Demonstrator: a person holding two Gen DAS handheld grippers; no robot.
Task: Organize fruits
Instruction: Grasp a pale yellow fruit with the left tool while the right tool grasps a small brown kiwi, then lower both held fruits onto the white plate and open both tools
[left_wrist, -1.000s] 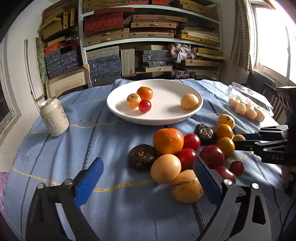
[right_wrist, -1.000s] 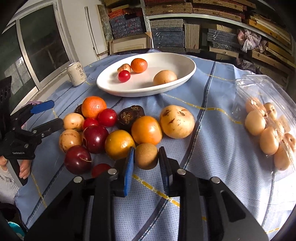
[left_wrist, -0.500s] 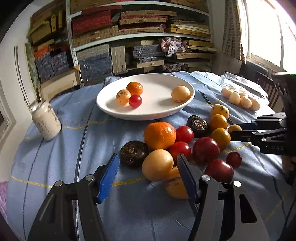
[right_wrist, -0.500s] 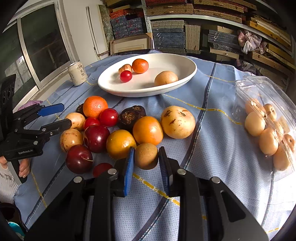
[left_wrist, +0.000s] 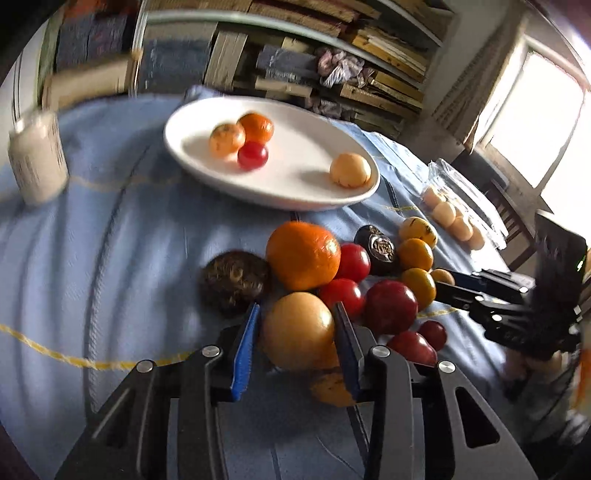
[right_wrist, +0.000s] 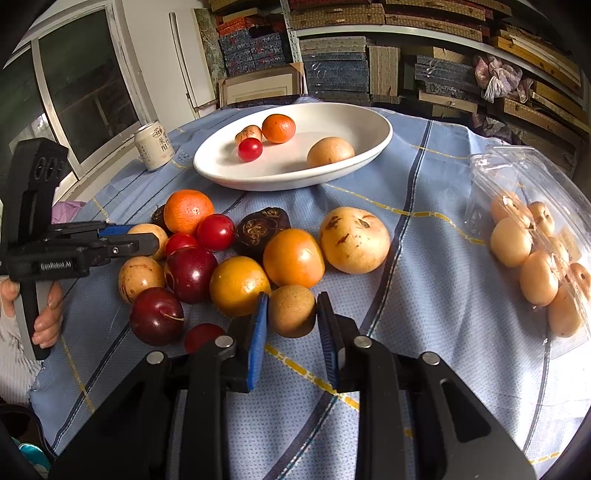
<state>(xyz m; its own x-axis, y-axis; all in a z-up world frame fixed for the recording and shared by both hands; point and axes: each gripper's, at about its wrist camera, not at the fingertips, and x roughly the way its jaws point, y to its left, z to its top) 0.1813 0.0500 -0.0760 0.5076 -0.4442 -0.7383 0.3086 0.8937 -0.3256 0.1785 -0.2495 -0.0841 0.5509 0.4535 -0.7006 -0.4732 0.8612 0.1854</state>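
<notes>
Since a second ago, left gripper (left_wrist: 297, 325) has swung in over the fruit pile; its wide-spread jaws are closing around a pale yellow fruit (left_wrist: 298, 329), pads at its flanks, contact not certain through blur. Fruit sits on blue tablecloth (left_wrist: 110, 258), just in front of a large orange (left_wrist: 303, 254), dark wrinkled fruit (left_wrist: 233, 282) to its left. Right gripper (right_wrist: 291, 314) unmoved, clamped on a small brown fruit (right_wrist: 291, 311) at the pile's near edge. White plate (right_wrist: 354, 122) beyond holds four fruits. Can (right_wrist: 153, 146) left of plate; clear plastic box (right_wrist: 535, 236) of pale fruits at right.
</notes>
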